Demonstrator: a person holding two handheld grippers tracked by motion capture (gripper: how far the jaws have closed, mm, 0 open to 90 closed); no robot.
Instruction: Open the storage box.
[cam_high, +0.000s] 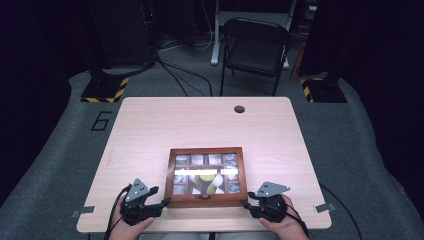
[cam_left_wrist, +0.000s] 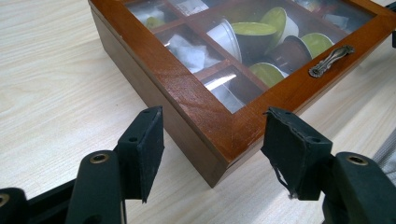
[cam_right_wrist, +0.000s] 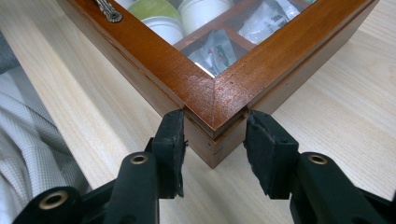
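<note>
Black right gripper (cam_right_wrist: 215, 140) pinched one near corner of the brown wooden glass-lid box (cam_high: 206, 177), by the table's (cam_high: 150, 130) front edge; left gripper (cam_left_wrist: 212, 140) stood apart around the other. It likely needed closing next, before lifting.

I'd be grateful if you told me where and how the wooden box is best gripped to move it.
Probably by its two near corners, coming level from the person's side. The box lies flat and shut, too wide for one hand-held gripper to span. The right hand-held gripper already pinches the right near corner's two walls below the lid; the left hand-held gripper straddles the left one, pads apart.
</note>
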